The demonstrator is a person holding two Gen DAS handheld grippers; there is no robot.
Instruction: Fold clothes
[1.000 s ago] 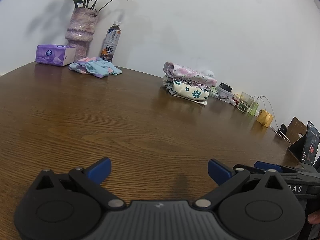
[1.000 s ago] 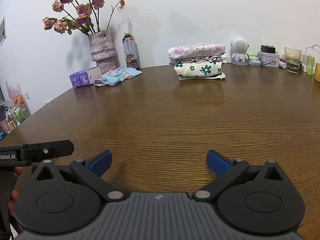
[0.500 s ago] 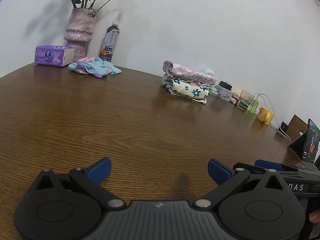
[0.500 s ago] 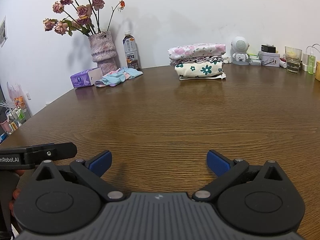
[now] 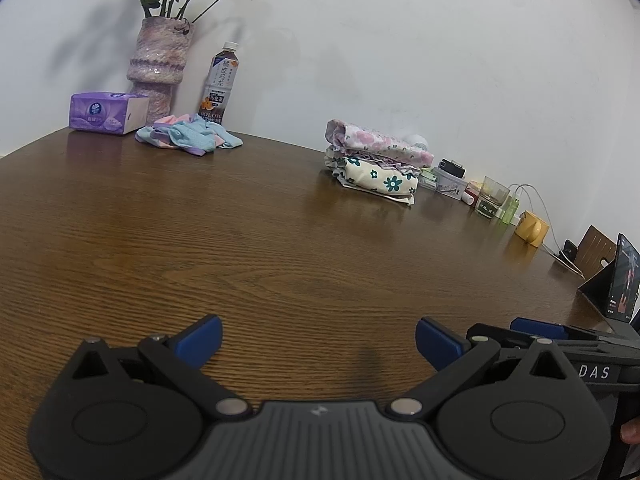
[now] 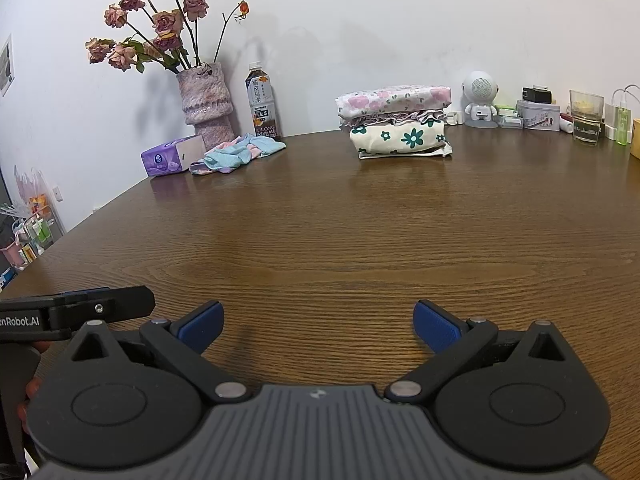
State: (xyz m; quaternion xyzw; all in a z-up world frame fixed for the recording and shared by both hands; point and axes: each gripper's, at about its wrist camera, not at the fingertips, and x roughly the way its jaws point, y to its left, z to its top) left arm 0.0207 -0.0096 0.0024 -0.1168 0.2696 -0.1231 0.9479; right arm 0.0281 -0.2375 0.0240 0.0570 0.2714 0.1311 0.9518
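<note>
A crumpled pastel blue and pink garment (image 5: 188, 140) (image 6: 238, 152) lies at the far left of the brown wooden table (image 5: 260, 248) (image 6: 360, 232), beside the vase. A stack of folded floral clothes (image 5: 376, 162) (image 6: 396, 122) rests near the wall at the far middle. My left gripper (image 5: 318, 342) hovers open over the near table edge, nothing between its blue pads. My right gripper (image 6: 318, 326) is likewise open and holds nothing, close beside the left one. Both are far from the clothes.
A vase of dried roses (image 6: 204, 96), a tea bottle (image 6: 262, 106), a purple tissue box (image 6: 170, 156), a small white robot figure (image 6: 480, 98), a glass (image 6: 586, 122), a yellow mug (image 5: 532, 228) and a propped tablet (image 5: 620, 276) line the table's far and right edges.
Both views have shifted slightly; the left wrist camera tilted a little so the vase sits higher in frame. Both grippers stay open and the clothes have not moved.
</note>
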